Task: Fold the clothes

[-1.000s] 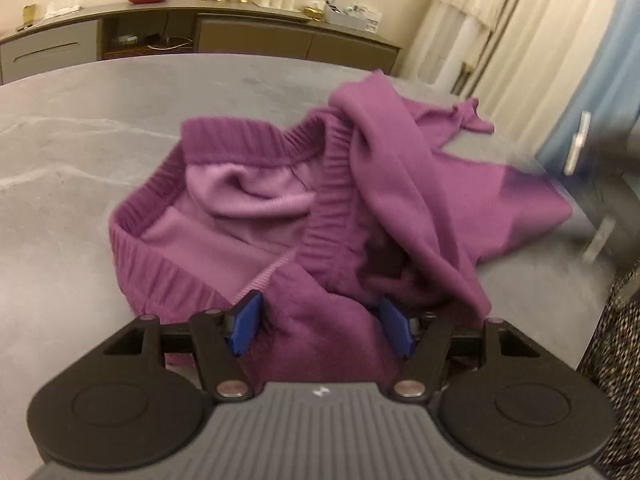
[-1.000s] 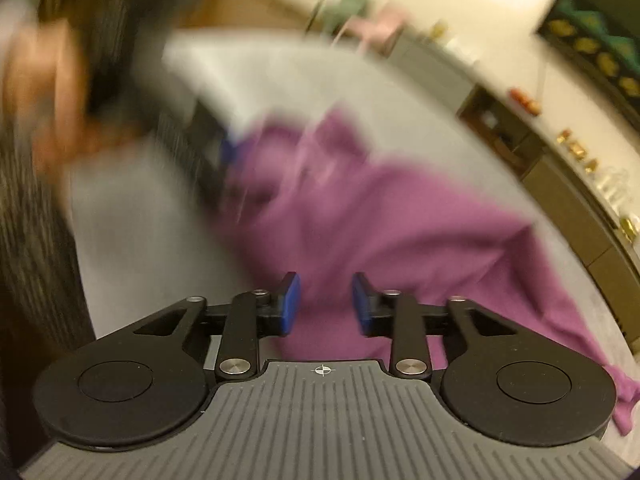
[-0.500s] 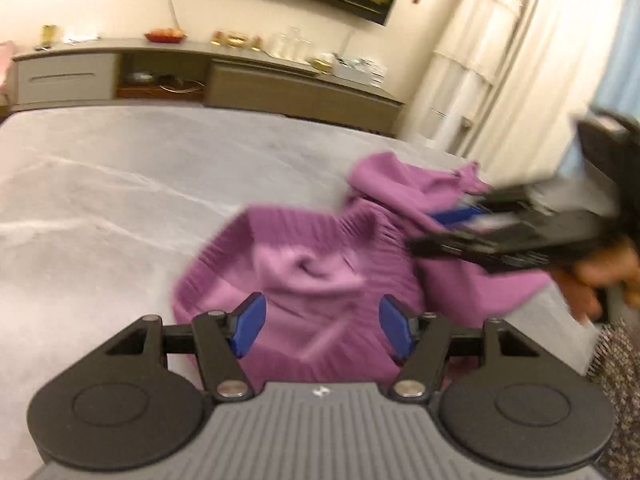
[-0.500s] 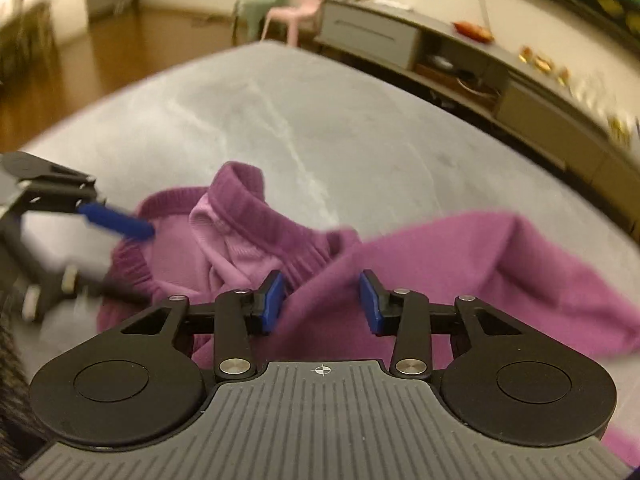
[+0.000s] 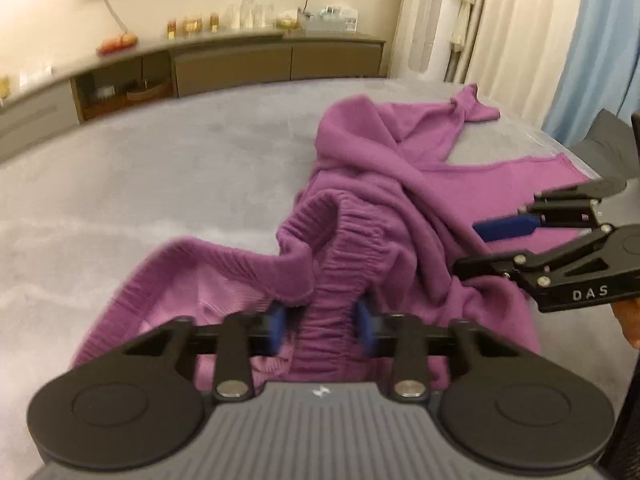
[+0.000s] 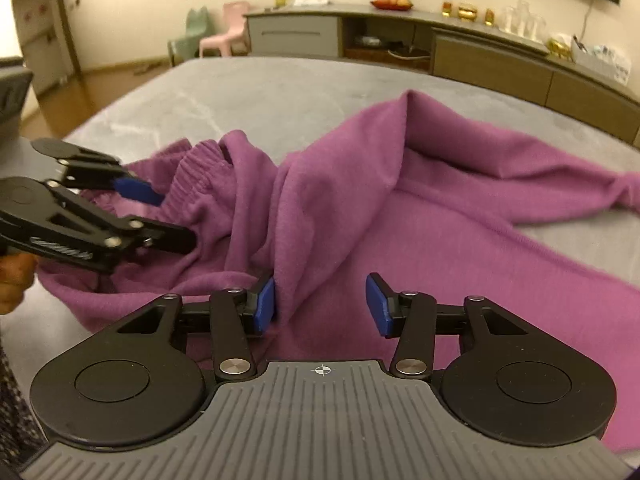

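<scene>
Left tool pinches the purple trousers by the ribbed waistband, apparently firmly — right tool gapes wide over the fabric.

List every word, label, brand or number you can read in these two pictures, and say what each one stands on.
"DAS": pale letters on the side of the black right gripper, seen from the left wrist view.
Lettering on the black left gripper, seen from the right wrist view: too blurred to read.
The purple knitted trousers: no visible label.

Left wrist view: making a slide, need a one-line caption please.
Left gripper closing around purple pants' waistband; right gripper open alongside.
</scene>
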Tool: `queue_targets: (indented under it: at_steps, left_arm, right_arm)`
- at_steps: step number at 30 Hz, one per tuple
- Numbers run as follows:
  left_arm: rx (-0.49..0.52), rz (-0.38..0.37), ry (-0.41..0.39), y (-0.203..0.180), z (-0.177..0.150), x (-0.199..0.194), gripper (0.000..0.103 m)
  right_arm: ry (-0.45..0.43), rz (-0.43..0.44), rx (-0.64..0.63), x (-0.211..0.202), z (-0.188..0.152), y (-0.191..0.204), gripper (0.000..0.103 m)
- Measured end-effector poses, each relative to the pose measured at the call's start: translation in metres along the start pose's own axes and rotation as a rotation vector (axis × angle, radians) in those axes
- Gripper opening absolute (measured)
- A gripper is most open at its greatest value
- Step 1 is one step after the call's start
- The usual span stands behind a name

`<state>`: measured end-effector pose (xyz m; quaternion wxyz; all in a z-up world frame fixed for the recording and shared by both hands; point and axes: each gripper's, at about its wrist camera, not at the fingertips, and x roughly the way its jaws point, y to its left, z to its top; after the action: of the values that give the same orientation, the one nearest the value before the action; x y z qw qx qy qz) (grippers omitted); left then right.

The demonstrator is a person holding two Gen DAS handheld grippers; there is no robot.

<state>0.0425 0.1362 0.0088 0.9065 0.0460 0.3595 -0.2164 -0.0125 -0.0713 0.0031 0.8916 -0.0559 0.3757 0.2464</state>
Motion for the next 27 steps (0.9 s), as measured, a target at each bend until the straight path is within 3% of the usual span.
queue_targets:
  at_steps: [2,6,7,9,10,12,17,20,24,27]
  left_arm:
    - [-0.041,0.01,-0.125,0.011,0.01,-0.029,0.014]
    - [-0.465,0.128,-0.481,0.108,0.005,-0.101,0.02]
    - [-0.583,0.16,-0.507,0.134,0.0,-0.107,0.022]
    - [-0.801,0.201,-0.407,0.182,-0.016,-0.089,0.031]
    - [-0.852,0.203,-0.367,0.193,-0.022,-0.08,0.03]
    - [-0.879,0.218,-0.342,0.199,-0.027,-0.075,0.033]
    - [-0.784,0.234,-0.3,0.191,-0.029,-0.079,0.05]
    - [-0.745,0.234,-0.24,0.192,-0.031,-0.071,0.051]
    - [-0.681,0.3,-0.153,0.207,-0.033,-0.051,0.057]
    - [-0.686,0.228,-0.147,0.215,-0.026,-0.047,0.057]
  right_arm:
    - [-0.047,0.024,0.047,-0.002,-0.007,-0.009,0.052]
    - [-0.184,0.068,0.121,-0.011,-0.016,-0.022,0.058]
    - [-0.21,0.068,0.132,-0.013,-0.016,-0.023,0.058]
    - [-0.241,0.052,0.149,-0.014,-0.012,-0.024,0.059]
    - [-0.246,0.049,0.144,-0.013,-0.01,-0.022,0.059]
    - [-0.241,0.053,0.108,-0.012,-0.007,-0.015,0.059]
    - [-0.226,0.061,0.02,-0.008,0.001,0.002,0.061]
    - [-0.223,0.062,-0.033,-0.008,0.01,0.01,0.063]
    - [-0.222,-0.003,-0.08,-0.011,0.046,-0.005,0.08]
    - [-0.147,-0.111,-0.083,-0.002,0.071,-0.045,0.08]
